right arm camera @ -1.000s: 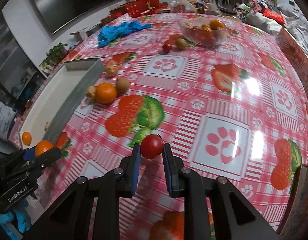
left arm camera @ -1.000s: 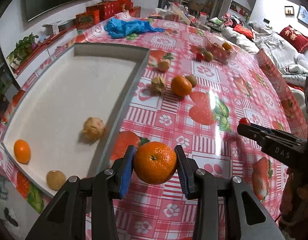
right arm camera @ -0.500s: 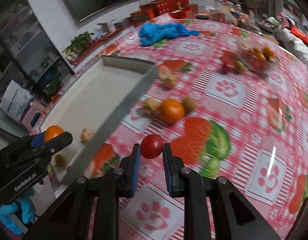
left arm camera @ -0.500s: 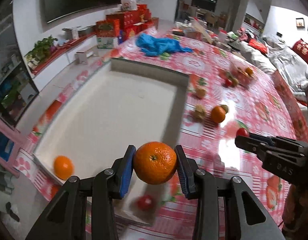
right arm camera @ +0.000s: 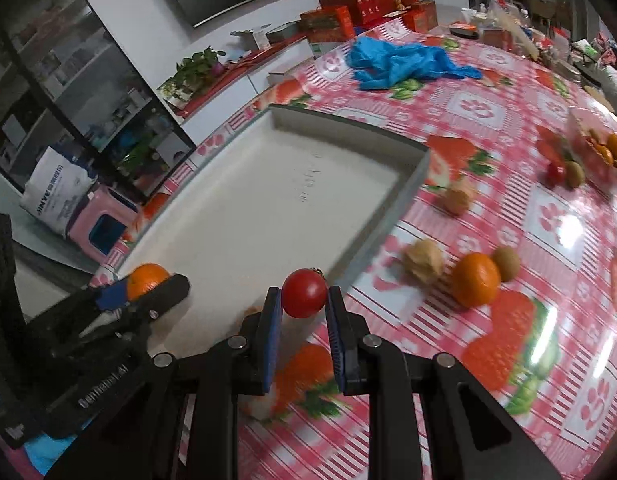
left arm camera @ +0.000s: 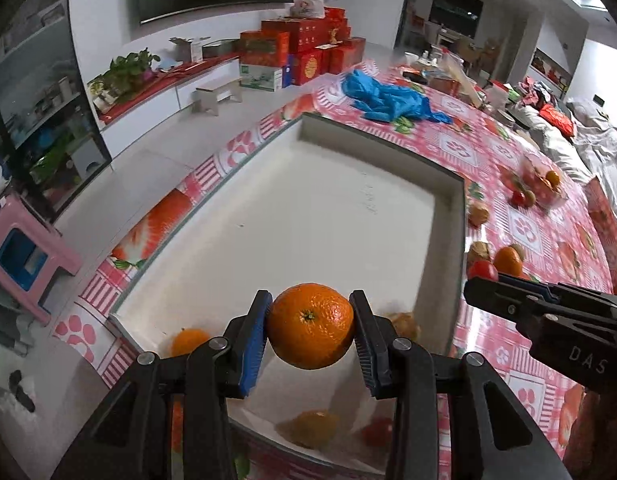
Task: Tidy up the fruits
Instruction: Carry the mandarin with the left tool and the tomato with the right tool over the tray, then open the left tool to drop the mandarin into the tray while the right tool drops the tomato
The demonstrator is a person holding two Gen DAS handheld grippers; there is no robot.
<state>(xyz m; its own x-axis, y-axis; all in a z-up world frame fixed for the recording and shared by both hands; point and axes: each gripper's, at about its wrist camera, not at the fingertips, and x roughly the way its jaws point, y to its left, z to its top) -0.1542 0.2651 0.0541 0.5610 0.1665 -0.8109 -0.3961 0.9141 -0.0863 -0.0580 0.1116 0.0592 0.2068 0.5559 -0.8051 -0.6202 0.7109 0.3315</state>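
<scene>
My left gripper is shut on an orange and hangs over the near end of the white tray. In the right wrist view the same orange shows at the left, over the tray's near corner. My right gripper is shut on a small red tomato, above the tray's right wall. From the left wrist view that tomato peeks out at the tip of the right gripper. Inside the tray lie another orange, a brownish husked fruit, a blurred yellow fruit and a red one.
On the red patterned tablecloth right of the tray lie an orange, a kiwi and two husked fruits. A clear bowl of fruit stands farther right. Blue gloves lie at the far end. The table edge runs left of the tray.
Both grippers have swung left, from over the tablecloth to over the tray, each still holding its fruit. The tray now fills the middle of both views.
</scene>
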